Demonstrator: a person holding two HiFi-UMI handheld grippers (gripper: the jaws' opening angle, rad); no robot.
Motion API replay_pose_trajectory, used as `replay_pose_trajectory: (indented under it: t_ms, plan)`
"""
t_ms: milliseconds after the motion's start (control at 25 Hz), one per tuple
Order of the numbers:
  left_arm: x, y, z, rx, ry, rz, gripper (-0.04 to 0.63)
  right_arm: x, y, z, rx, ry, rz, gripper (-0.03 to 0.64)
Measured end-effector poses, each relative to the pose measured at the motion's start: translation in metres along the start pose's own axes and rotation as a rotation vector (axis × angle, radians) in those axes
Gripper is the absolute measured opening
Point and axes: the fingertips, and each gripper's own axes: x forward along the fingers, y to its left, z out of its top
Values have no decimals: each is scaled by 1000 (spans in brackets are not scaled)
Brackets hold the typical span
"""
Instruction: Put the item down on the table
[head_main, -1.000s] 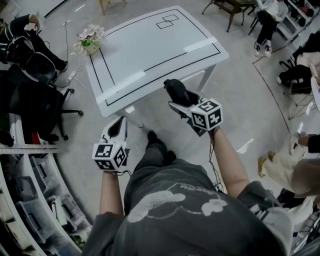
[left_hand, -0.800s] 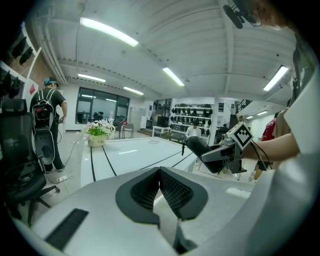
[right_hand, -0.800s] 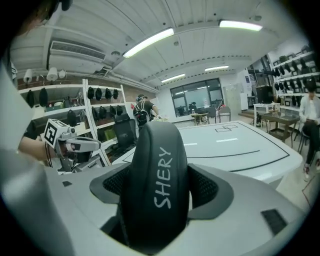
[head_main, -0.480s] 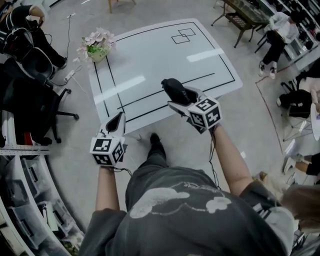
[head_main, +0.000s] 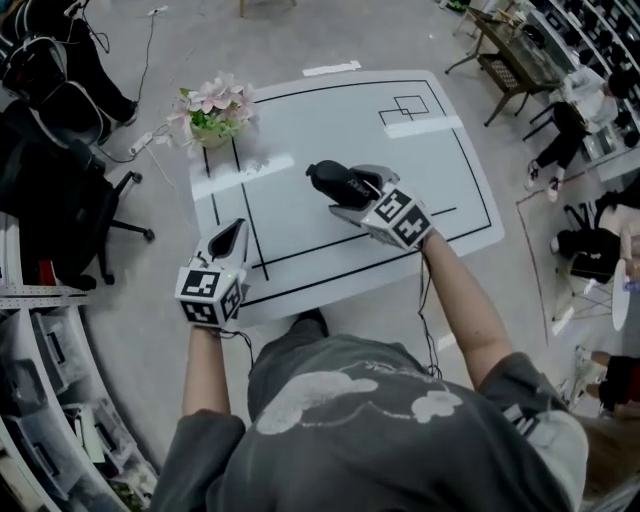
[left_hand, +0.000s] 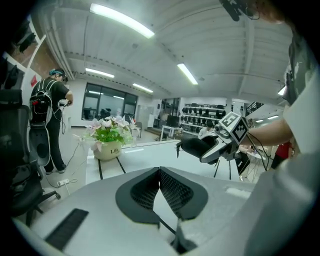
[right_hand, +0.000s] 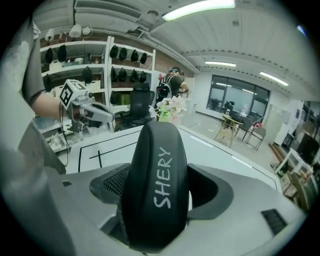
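A black oblong case (head_main: 328, 178) printed "SHERY" (right_hand: 159, 175) is clamped in my right gripper (head_main: 350, 190), which is shut on it. It hangs above the near middle of the white table (head_main: 330, 125), which is marked with black lines. How high it hangs above the top I cannot tell. My left gripper (head_main: 236, 233) is shut with nothing in it, over the table's near left corner. In the left gripper view its pads (left_hand: 172, 190) meet at the tips, and the case (left_hand: 194, 146) shows beyond to the right.
A pot of pink flowers (head_main: 215, 108) stands at the table's far left corner. An office chair (head_main: 65, 195) and shelves with bins (head_main: 40, 400) are on the left. Seated people (head_main: 565, 125) and a chair (head_main: 510, 60) are on the right.
The person has stepped up to the table. Both grippers now hang over its near part, the right one carrying the case forward over the top.
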Motion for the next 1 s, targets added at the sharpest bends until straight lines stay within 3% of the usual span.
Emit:
replay_pose_trajectory:
  t_ms: [240,640,1000]
  plan:
    - [25,41,12,-21,-2,23,3,52,-22,20,-191,96,110,351]
    - [52,92,2,-64,48,57,3,127,-44,21,-418,199,263,353]
    - [62,109,-5,-103,59,71,3,159,-36,34,-513,191,425,353]
